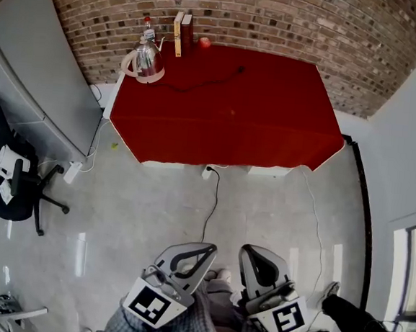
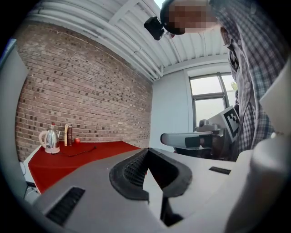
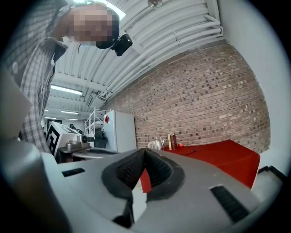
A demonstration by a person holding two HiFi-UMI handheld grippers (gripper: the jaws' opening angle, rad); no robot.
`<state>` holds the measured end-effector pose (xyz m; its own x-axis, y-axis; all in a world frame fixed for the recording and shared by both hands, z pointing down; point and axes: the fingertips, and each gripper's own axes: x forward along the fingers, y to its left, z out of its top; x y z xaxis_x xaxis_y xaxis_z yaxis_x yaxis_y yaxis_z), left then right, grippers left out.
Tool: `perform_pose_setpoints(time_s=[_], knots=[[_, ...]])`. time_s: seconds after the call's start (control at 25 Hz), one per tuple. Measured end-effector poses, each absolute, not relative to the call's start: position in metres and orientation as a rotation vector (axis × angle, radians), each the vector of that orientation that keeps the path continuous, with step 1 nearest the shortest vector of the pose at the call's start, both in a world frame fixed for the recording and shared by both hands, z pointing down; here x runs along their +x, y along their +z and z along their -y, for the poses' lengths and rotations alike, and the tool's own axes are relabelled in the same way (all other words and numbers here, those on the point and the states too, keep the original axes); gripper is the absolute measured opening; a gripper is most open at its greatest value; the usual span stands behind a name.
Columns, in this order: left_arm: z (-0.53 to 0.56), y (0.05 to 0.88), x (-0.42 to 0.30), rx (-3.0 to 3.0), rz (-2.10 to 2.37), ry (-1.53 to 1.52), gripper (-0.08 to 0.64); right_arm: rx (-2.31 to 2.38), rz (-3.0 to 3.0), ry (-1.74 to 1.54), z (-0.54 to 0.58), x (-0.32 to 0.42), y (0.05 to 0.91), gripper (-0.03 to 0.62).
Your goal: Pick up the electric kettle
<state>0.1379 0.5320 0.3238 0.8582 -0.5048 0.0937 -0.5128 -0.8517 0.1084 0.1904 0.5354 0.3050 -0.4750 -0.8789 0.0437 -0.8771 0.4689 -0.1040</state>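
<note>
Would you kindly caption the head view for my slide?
Left tool and right tool shut, empty; electric kettle on the red table ahead.

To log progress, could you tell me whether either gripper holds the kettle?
No, the kettle stands on the table, far from the left gripper and right gripper, both shut and empty.

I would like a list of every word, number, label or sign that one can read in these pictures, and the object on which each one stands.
No text can be read in any view.
Books: spine print too small to read.
Bottle behind the kettle: label too small to read.
Red patch on the white cabinet: blurred, unreadable.
Marker cubes: black and white square patterns only, no letters.
</note>
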Motion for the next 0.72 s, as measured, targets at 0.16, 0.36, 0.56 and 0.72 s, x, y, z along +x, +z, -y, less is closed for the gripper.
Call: perform_pose_setpoints(time_s=[0.16, 0.36, 0.56, 0.72], knots=[[-0.524, 0.322, 0.116, 2.857, 0.812, 0.050, 0.006, -1.672, -2.663, -0.111, -0.533, 0.179, 0.303, 0.006], [-0.513, 0.319, 0.088, 2.883, 0.824, 0.046, 0.006, -1.771, -2.658, -0.013, -0.533, 0.164, 0.303, 0.006], [-0.513, 0.321, 0.076, 2.920, 0.800, 0.046, 0.006, -1.856, -2.620, -0.003, -0.538, 0.162, 0.306, 0.006], [-0.509, 0.324, 0.071, 2.899, 0.785, 0.046, 0.006, -1.920, -2.614, -0.018, -0.539, 0.165, 0.310, 0.006]])
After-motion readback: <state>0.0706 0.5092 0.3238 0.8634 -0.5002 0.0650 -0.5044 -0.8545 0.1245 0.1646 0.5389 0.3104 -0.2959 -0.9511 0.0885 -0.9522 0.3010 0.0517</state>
